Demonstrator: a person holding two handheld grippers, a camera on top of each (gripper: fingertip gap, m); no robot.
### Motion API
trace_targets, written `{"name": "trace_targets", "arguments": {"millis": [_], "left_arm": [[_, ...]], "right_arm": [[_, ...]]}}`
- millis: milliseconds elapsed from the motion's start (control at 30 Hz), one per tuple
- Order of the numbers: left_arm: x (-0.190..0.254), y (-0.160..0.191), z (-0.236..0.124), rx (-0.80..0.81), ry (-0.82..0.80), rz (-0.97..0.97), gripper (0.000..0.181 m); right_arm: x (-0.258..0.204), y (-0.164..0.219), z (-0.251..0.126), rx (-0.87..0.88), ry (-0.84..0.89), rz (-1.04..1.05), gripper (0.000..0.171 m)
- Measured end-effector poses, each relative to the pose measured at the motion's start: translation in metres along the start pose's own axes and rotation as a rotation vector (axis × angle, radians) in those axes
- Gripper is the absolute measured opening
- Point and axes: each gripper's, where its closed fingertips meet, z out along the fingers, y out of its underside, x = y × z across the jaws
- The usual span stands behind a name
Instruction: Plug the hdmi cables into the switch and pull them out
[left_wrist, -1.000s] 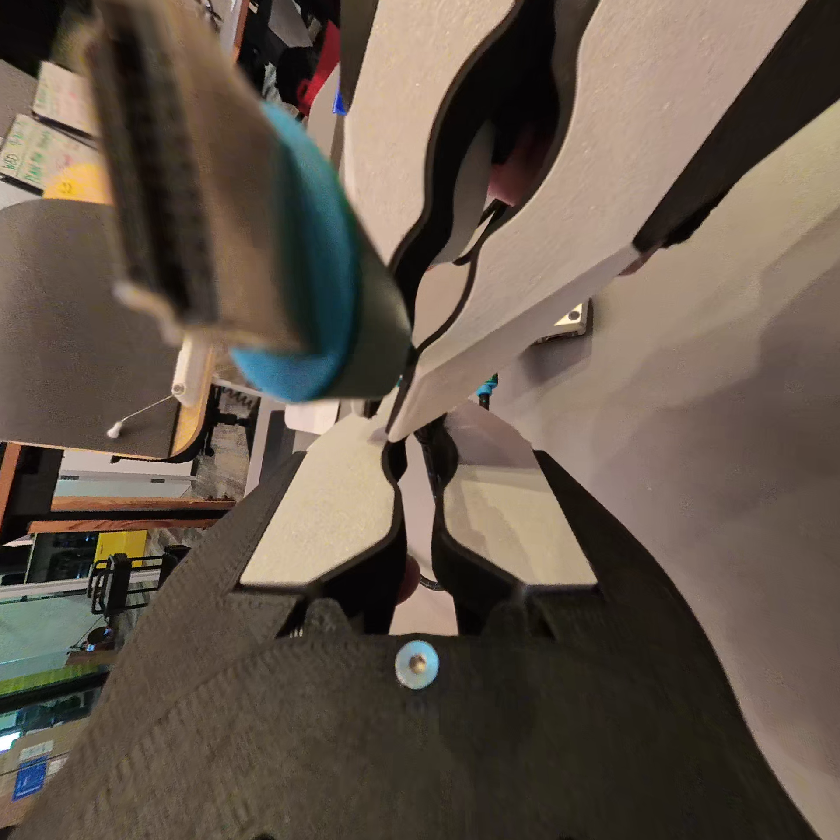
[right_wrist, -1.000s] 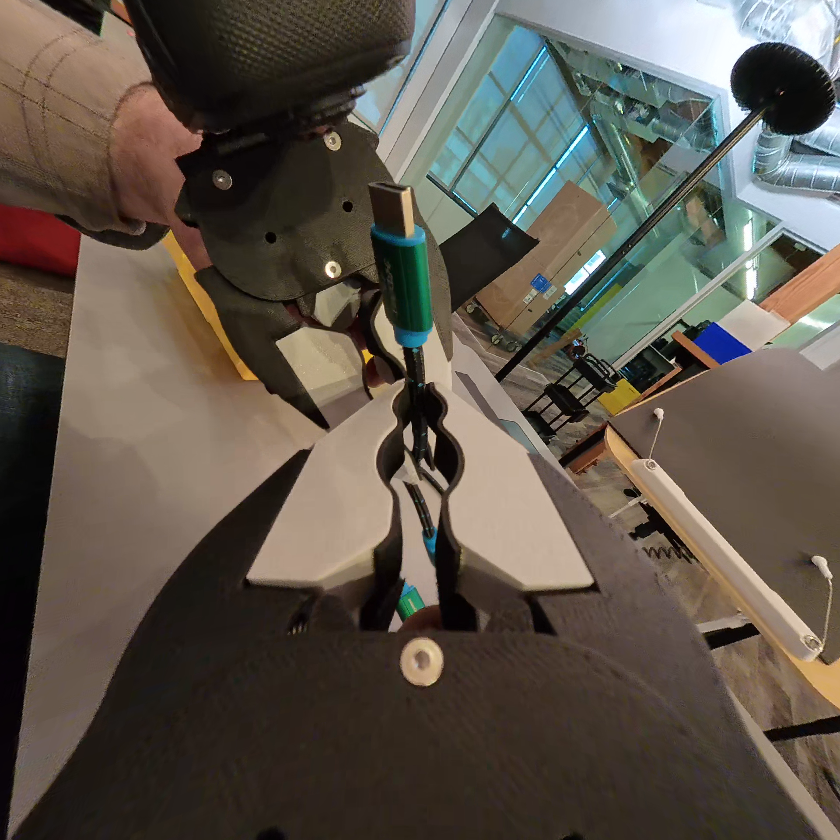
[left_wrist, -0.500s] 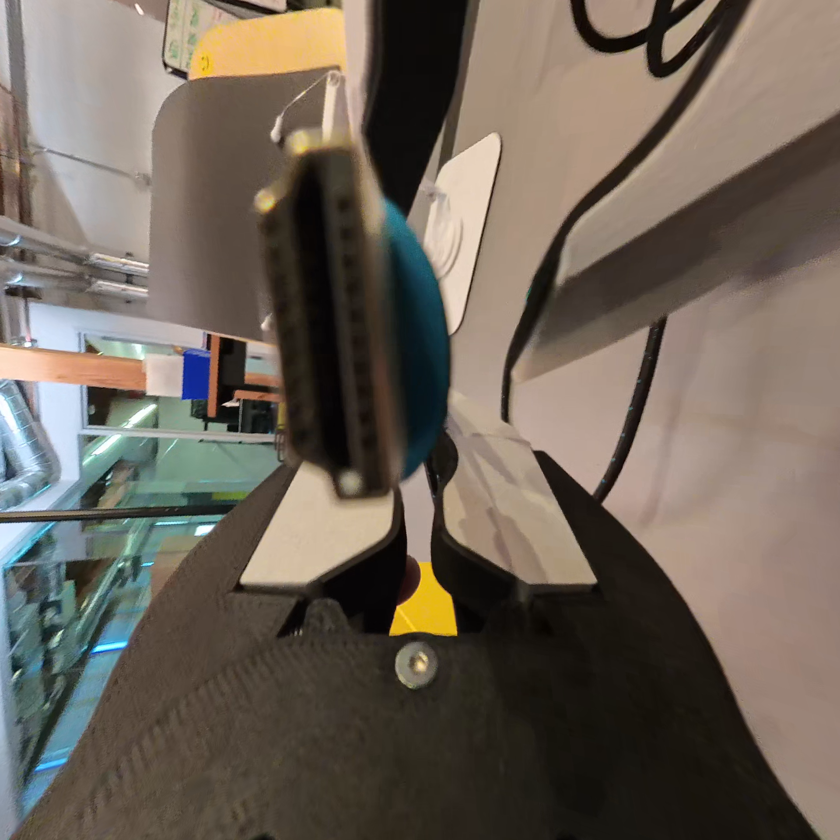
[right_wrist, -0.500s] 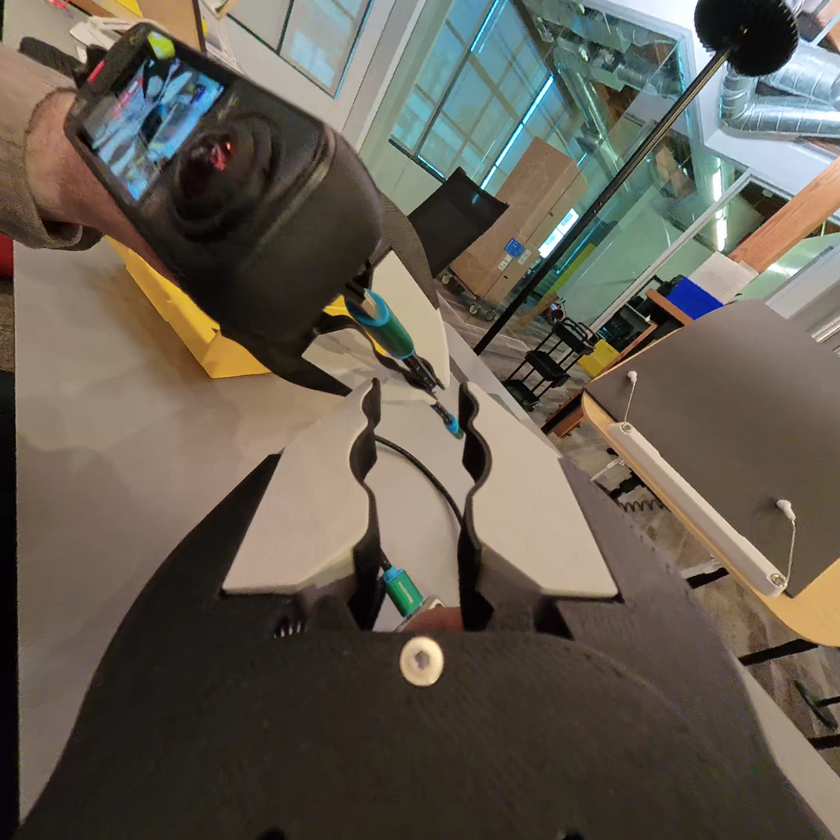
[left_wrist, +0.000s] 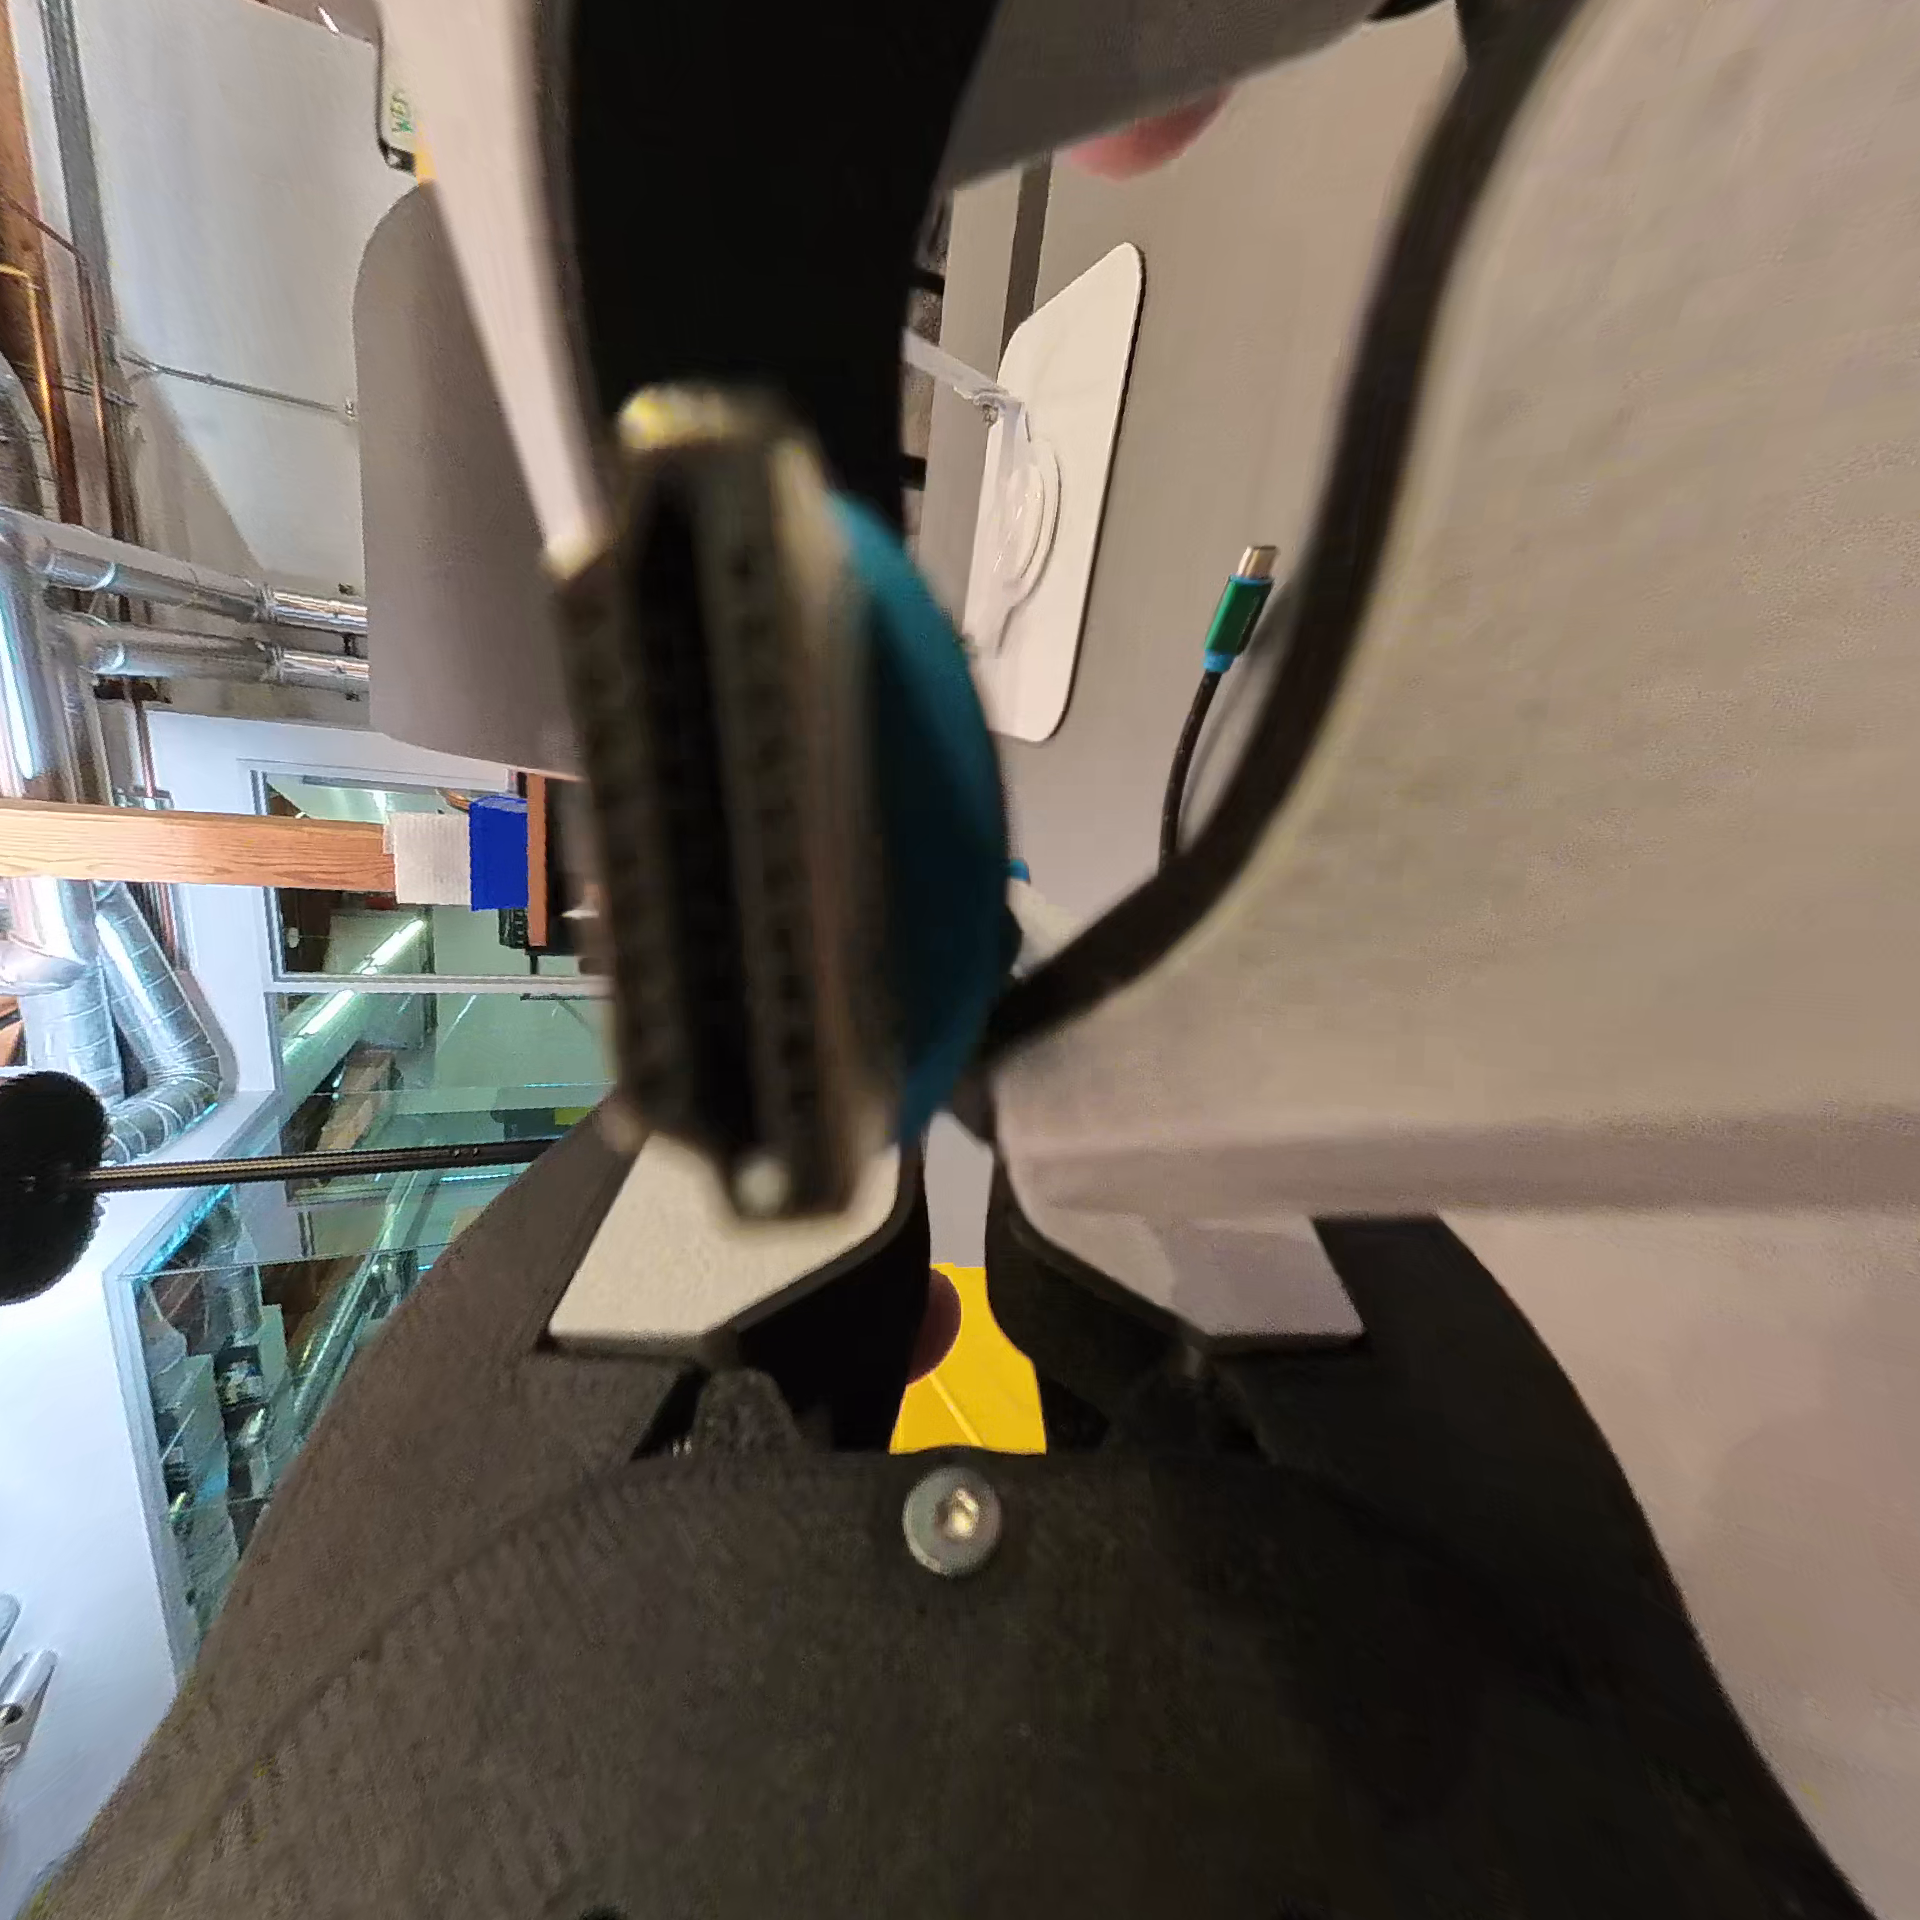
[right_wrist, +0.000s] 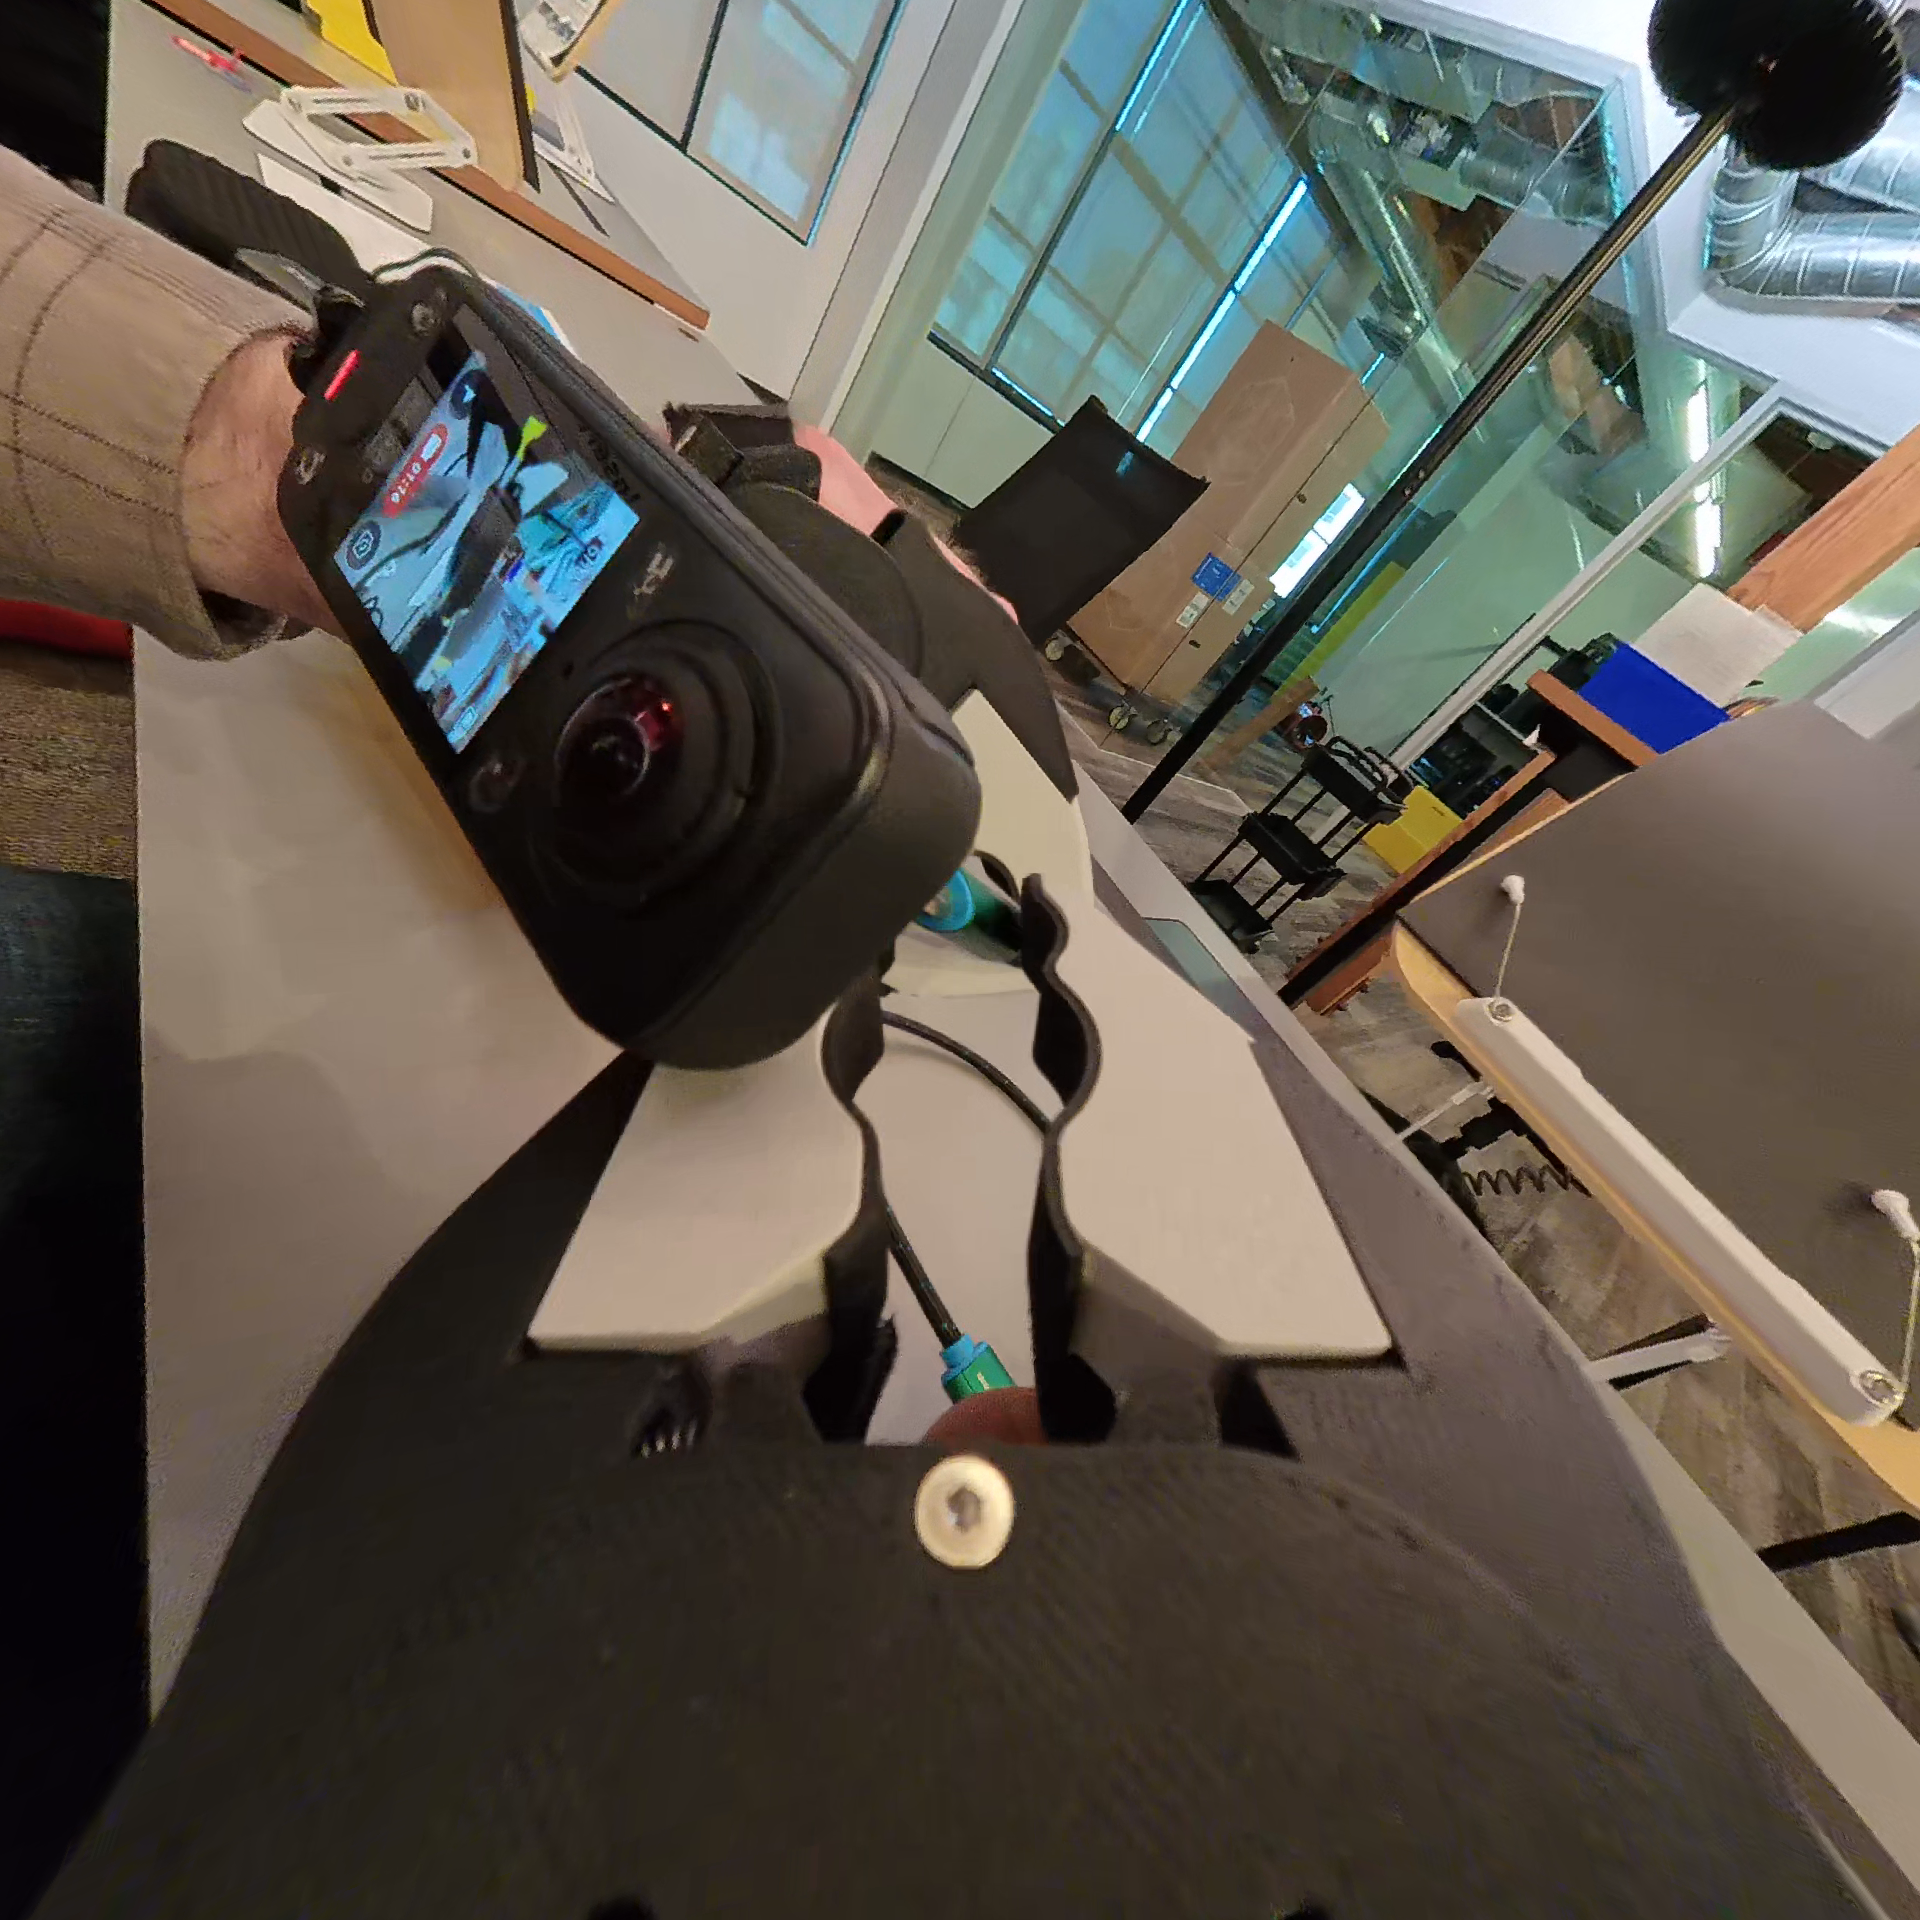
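Note:
My left gripper (left_wrist: 961, 1122) is shut on an HDMI cable just behind its plug (left_wrist: 748, 779). The plug has a teal shell and a metal end, and it stands blurred close in front of the left camera. In the right wrist view the teal shell (right_wrist: 956, 899) shows under the left gripper's camera housing (right_wrist: 623, 675). My right gripper (right_wrist: 951, 997) is open and empty, just behind the left one. A black cable (right_wrist: 966, 1060) runs on the table between its fingers to a second green plug (right_wrist: 977, 1377). I see no switch in either view.
A small green plug on a black braided cable (left_wrist: 1242, 613) lies on the grey table (right_wrist: 312, 935). A white pad with a clear hook (left_wrist: 1049, 499) lies beyond it. A person's sleeve and hand (right_wrist: 125, 447) hold the left gripper. A yellow object (left_wrist: 971, 1382) lies below. Across from one pair of fingers to the other is roughly 9 cm.
My right gripper has opened and let go of the cable it held upright. My left gripper has taken the plug and swung it away to the side.

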Motion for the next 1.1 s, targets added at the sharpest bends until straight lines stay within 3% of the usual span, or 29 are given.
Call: {"name": "trace_targets", "arguments": {"millis": [33,167,500,767,967,1100], "left_arm": [[0.001,-0.001,0.0,0.002,0.004,-0.004,0.075],[0.002,-0.002,0.0,0.01,0.012,-0.013,0.006],[0.018,-0.008,-0.005,0.047,0.175,-0.068,0.007],[0.016,-0.008,-0.017,0.076,0.289,-0.15,0.022],[-0.013,-0.019,-0.045,0.169,0.351,-0.335,0.021],[0.0,-0.046,-0.074,0.306,0.541,-0.461,0.018]], "right_arm": [[0.0,-0.001,0.0,0.003,0.005,-0.007,0.021],[0.005,0.0,-0.003,0.003,0.006,0.007,0.017],[0.019,0.004,-0.011,0.054,-0.02,0.13,0.012],[0.025,0.016,-0.01,0.027,-0.007,0.166,0.012],[0.032,0.024,-0.009,0.017,0.008,0.206,0.011],[0.034,0.026,-0.009,0.019,0.012,0.228,0.011]]}}
